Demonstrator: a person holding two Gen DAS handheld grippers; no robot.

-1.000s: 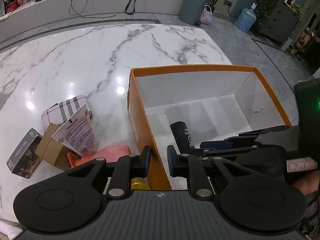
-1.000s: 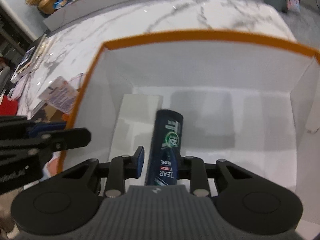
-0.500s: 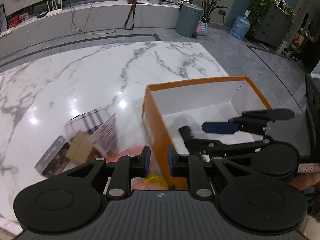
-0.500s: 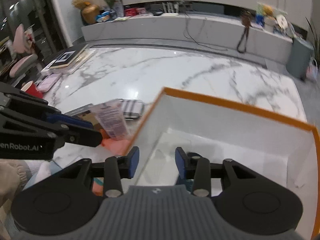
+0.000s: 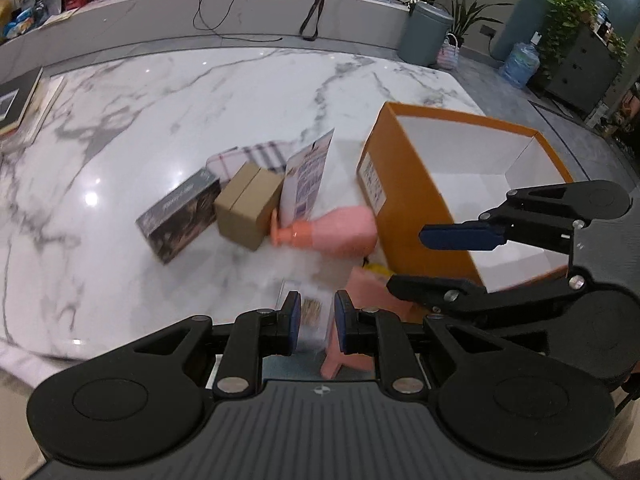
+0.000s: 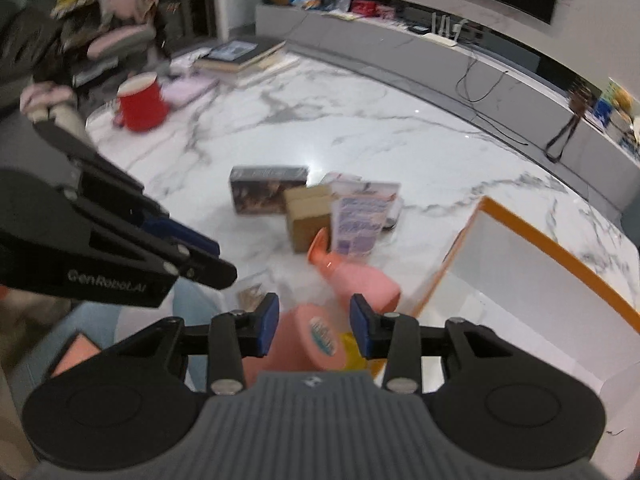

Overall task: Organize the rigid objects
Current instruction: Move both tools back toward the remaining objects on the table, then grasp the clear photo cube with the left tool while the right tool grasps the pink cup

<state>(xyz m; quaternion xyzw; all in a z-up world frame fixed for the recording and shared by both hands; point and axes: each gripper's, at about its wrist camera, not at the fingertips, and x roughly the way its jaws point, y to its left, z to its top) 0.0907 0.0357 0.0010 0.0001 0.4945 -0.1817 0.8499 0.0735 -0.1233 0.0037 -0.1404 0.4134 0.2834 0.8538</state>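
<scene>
bottle [image 5: 328, 232]: pink, lying, frame centre; long axis L-R, cap left
blockers: box [image 5: 416, 196] right, carton [image 5: 248, 204] left
L grip [image 5: 316, 320]: nearly closed, empty
R grip [image 6: 314, 328]: apart, empty

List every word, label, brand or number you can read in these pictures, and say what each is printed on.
"GenRobot.AI": on the side of the left tongs.
Tube: printed, too blurred to read.
Dark box: lettering too blurred.
Orange box: white label, too small to read.
Round label on the pink container: blurred, unreadable.
</scene>
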